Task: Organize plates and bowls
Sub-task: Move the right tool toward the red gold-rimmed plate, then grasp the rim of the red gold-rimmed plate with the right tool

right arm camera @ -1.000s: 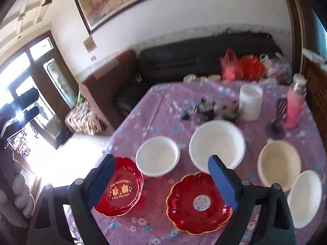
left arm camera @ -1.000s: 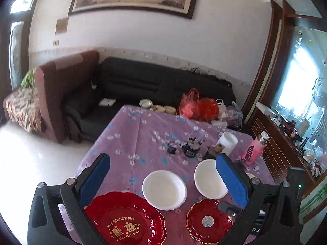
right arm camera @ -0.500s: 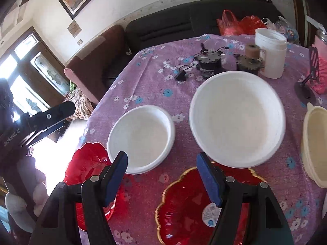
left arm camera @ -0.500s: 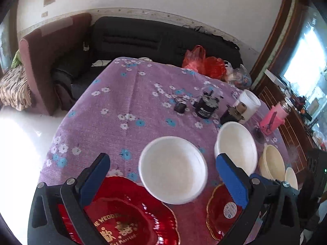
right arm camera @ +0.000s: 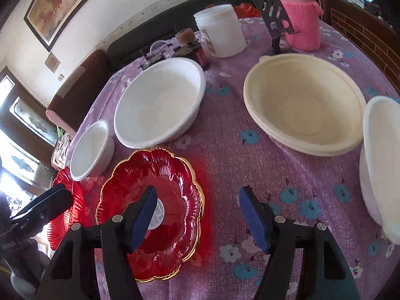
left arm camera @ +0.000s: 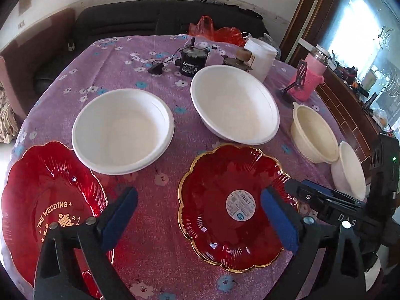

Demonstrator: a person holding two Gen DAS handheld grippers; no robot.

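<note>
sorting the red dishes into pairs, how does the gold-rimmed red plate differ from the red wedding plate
The gold-rimmed red plate has a bold gold scalloped edge; the red wedding plate shows only a thin gold line. The gold-rimmed plate carries a round white sticker at its centre, the wedding plate gold lettering reading THE WEDDING. The wedding plate sits at the table's left edge, the gold-rimmed one further in. Both are translucent red, ribbed and empty.

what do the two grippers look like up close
Both grippers, left and right, have black angular plastic fingers with silver screws and blue pads. In the left view, the right gripper's black body shows "DAS" lettering and a green light.
</note>
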